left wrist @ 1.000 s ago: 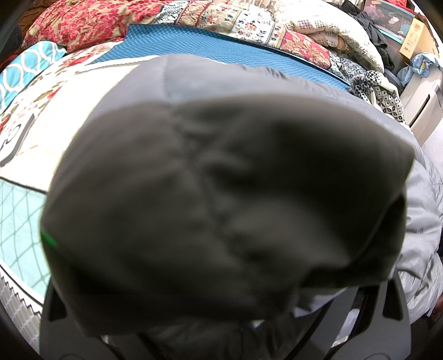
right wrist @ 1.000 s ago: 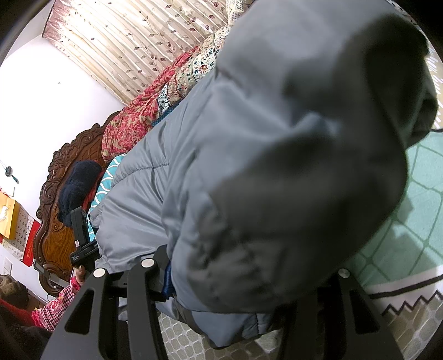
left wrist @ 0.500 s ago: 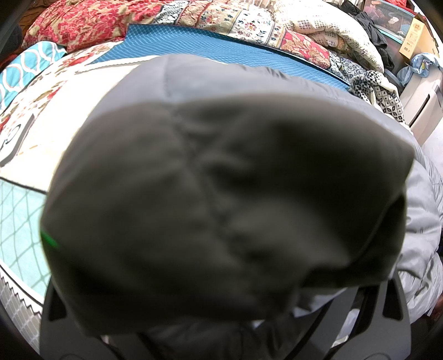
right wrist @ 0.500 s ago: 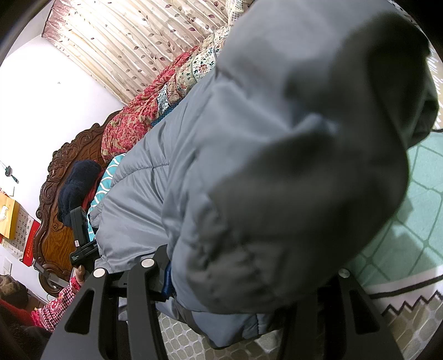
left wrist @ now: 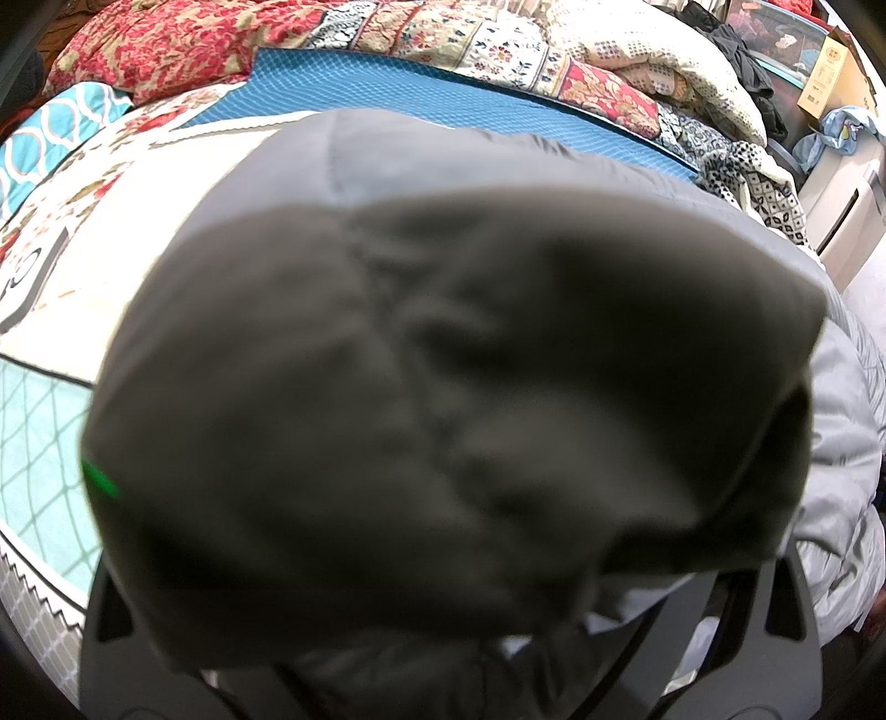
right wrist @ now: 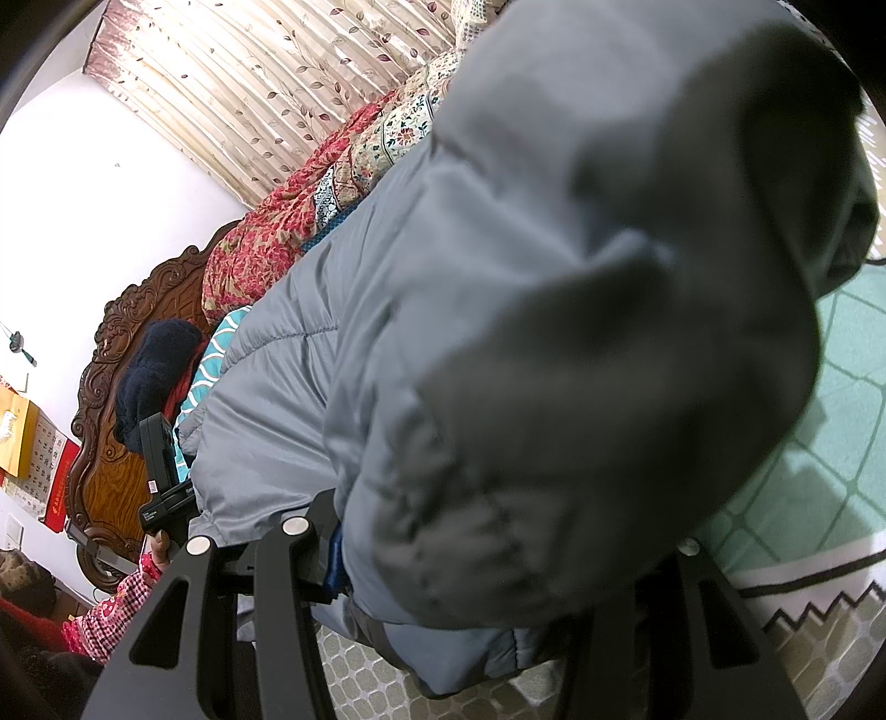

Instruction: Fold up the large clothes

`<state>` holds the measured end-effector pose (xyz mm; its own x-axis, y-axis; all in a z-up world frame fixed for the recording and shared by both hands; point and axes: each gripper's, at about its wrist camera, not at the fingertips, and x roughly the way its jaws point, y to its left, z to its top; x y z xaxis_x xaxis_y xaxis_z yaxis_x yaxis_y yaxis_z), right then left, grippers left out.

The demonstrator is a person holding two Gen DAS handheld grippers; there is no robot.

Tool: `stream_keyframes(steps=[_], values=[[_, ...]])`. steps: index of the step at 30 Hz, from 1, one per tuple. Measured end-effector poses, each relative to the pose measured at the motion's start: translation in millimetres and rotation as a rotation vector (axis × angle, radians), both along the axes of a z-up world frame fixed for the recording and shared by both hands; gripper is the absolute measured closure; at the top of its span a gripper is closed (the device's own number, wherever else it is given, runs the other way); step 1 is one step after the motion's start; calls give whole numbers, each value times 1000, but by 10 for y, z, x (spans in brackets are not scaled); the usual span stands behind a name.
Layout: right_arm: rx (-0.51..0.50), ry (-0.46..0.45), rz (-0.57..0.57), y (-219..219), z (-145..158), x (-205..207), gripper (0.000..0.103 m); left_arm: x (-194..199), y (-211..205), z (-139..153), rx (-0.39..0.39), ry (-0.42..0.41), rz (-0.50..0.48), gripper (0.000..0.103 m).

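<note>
A large grey padded jacket (left wrist: 443, 360) lies across the bed, and a bunched fold of it fills the left wrist view close to the lens. That fold rises from between the jaws of my left gripper (left wrist: 443, 559), whose fingertips are hidden under the cloth. In the right wrist view the same jacket (right wrist: 554, 277) is gathered between the black fingers (right wrist: 288, 559) of my right gripper (right wrist: 487, 537), which is shut on its near edge. The left gripper (right wrist: 163, 476) shows there at the jacket's far edge, held by a hand.
The bedspread is cream and teal (left wrist: 33, 443), with a blue mat (left wrist: 421, 94) and piled floral quilts (left wrist: 166, 50) behind. Boxes and a white cabinet (left wrist: 847, 194) stand at the right. A carved wooden headboard (right wrist: 111, 443), a curtain (right wrist: 277, 83) and a red-patterned sleeve (right wrist: 127, 598) also show.
</note>
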<state>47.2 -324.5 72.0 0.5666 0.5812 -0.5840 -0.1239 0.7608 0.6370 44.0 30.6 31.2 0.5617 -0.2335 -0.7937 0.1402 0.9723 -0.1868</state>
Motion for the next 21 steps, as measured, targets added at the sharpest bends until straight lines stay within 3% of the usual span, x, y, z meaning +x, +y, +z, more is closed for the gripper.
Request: stream_keyframes(steps=[21], values=[[0,2,0,-39,-1,5,78,-15,-48,0,-5,-3,1,7]])
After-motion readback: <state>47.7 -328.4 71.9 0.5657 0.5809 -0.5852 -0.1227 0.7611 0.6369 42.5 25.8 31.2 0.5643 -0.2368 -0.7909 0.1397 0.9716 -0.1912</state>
